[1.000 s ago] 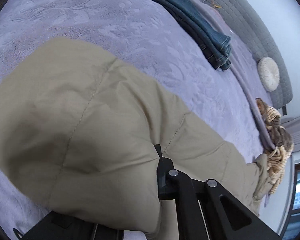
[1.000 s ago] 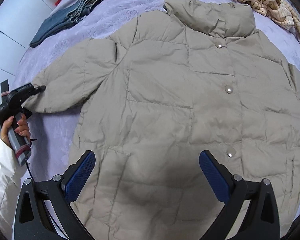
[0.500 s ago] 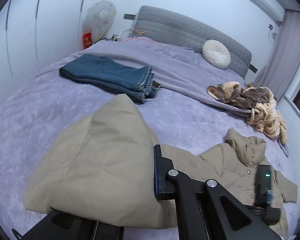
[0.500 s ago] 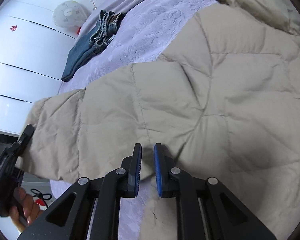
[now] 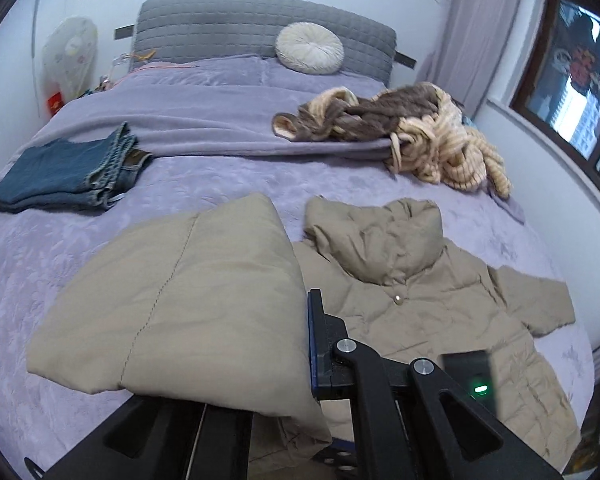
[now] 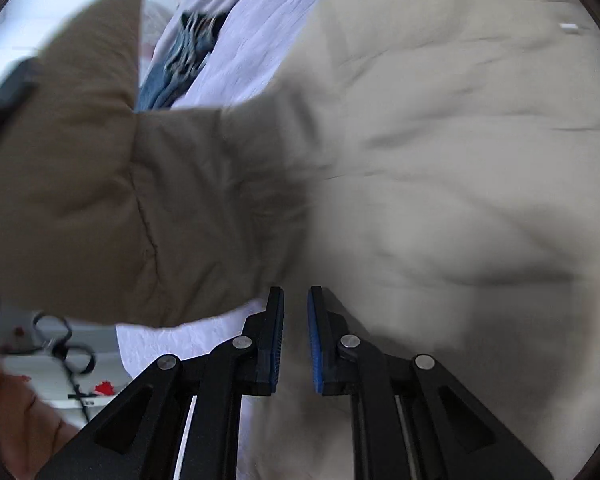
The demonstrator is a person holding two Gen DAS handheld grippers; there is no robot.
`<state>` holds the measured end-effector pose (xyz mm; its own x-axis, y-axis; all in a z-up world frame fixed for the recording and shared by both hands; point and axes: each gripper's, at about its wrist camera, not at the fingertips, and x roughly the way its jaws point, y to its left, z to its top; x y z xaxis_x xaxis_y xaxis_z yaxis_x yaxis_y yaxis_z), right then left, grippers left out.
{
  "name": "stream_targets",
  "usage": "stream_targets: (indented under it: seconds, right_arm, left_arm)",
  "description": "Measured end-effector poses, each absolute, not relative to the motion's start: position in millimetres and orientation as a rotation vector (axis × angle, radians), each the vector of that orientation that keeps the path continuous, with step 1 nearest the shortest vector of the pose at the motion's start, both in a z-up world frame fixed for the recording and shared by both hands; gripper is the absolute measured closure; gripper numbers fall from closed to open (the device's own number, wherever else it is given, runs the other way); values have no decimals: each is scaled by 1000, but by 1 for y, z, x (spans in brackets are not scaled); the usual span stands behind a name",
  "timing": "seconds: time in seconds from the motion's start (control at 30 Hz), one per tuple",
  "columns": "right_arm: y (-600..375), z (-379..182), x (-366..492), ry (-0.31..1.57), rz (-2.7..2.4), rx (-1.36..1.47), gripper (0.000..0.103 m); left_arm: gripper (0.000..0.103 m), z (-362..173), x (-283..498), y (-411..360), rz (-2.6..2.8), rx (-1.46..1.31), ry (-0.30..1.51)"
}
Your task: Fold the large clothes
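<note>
A: Where was the jacket (image 5: 416, 304) at that moment?

B: It lay flat on the bed (image 5: 220, 184), front side up, with the collar toward the headboard. One sleeve (image 5: 172, 304) was lifted off the bed and hung over the body of the jacket.

A: Who held the sleeve?

B: The left gripper (image 5: 296, 344). Its fingers were clenched on the cuff end; one finger was hidden under the cloth, but the sleeve draped from it. The right gripper (image 6: 295, 336) was low, near the side edge of the jacket, with its fingers almost together. A narrow gap remained, and I could not tell if any cloth was between them.

A: What could go wrong?

B: I think the padded sleeve was thick and slippery, so it could slide out of the grip before it was laid across the chest. Also, if the right gripper did not pin the side, the whole jacket could drag with the sleeve and wrinkle toward the folded jeans (image 5: 68, 176).
</note>
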<state>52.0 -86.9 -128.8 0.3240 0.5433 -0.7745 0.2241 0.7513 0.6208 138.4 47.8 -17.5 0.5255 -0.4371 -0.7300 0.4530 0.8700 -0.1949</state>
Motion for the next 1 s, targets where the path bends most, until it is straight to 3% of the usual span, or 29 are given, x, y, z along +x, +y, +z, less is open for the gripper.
stream_targets:
  seconds: [0.23, 0.33, 0.43, 0.47, 0.5, 0.53, 0.57, 0.67, 0.7, 0.77, 0.8, 0.83, 1.0]
  right_arm:
    - [-208, -109, -7, 1226, -53, 658, 90]
    - [-231, -107, -19, 1228, -103, 658, 89]
    - [-237, -108, -16, 1240, -107, 652, 89]
    - [-235, -108, -13, 1246, -102, 648, 89]
    - [-231, -107, -8, 1251, -96, 641, 89]
    - [-235, -105, -12, 1252, -89, 635, 89]
    - [-242, -104, -17, 1252, -82, 631, 89]
    - [-242, -95, -15, 1237, -57, 593, 89]
    - [-242, -91, -17, 1230, -47, 568, 85]
    - [-227, -78, -9, 1211, -24, 489, 61]
    - [-216, -70, -3, 1192, -11, 438, 32]
    - [-203, -60, 2, 1163, 11, 380, 16]
    - [-124, -42, 26, 1095, 96, 46, 14]
  left_arm:
    - [96, -114, 104, -82, -594, 369, 988]
    - [95, -150, 90, -99, -551, 477, 1026]
    - [95, -154, 80, -95, -544, 485, 1017]
    - [83, -151, 78, -91, -552, 469, 1019]
    - [65, -147, 77, -87, -555, 452, 1026]
    - [13, -142, 75, -81, -552, 437, 1035]
    - [0, -134, 72, -75, -519, 432, 1020]
    - [0, -103, 57, -51, -521, 403, 963]
    - [0, -95, 53, -40, -523, 385, 959]
    - [0, -79, 54, -10, -501, 320, 946]
    - [0, -73, 59, 8, -466, 275, 949]
    - [0, -70, 66, 28, -428, 217, 961]
    - [5, -97, 130, 120, -312, -196, 1140]
